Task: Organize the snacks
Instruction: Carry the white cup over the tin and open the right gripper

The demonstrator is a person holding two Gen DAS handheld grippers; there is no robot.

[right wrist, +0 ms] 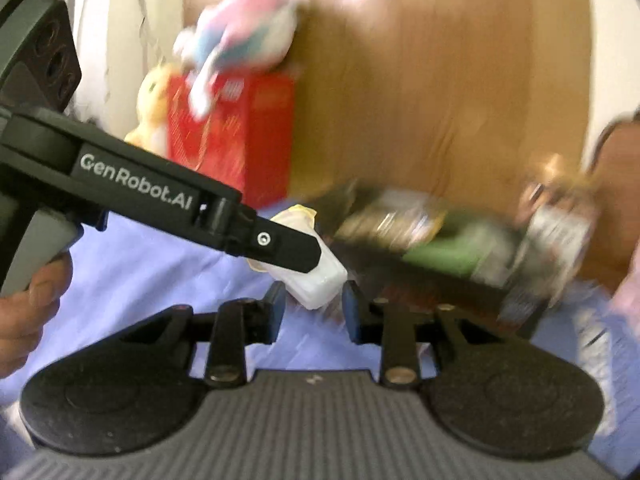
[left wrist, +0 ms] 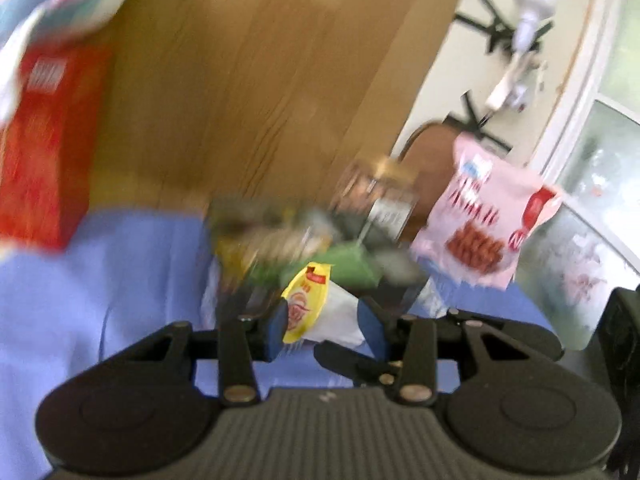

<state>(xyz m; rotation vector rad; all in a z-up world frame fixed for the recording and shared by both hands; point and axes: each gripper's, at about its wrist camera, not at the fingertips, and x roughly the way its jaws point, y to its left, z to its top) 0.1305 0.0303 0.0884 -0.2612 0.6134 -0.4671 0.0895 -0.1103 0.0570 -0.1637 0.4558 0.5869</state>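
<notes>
Your left tool (left wrist: 326, 326) is clamped on a small yellow-and-white packet (left wrist: 320, 308), its blue pads (left wrist: 280, 326) pressed against either side. From the right wrist view the same packet (right wrist: 316, 276) sticks out past the black finger of the left tool (right wrist: 288, 248), and its white end lies between the fingers of your right tool (right wrist: 314, 312), whose jaws stand apart and do not touch it. Your hand (right wrist: 28, 300) grips the left tool's handle at the frame's left edge.

Just beyond the packet lies a blurred heap of snacks (left wrist: 280, 240) on a blue cloth (left wrist: 100, 300), with a green pack (left wrist: 348, 264) among them; whether they sit in a dark tray or loose on the cloth, you cannot tell through the motion blur. A pink bag (left wrist: 484, 224) printed with red pieces stands to the right of the heap.

At the far left a red box (left wrist: 44, 152) stands upright on the cloth, with a pink-and-blue plush toy (right wrist: 244, 28) on top of it and a yellow plush (right wrist: 152, 100) beside it. Behind everything rises a wooden panel (left wrist: 260, 60).
</notes>
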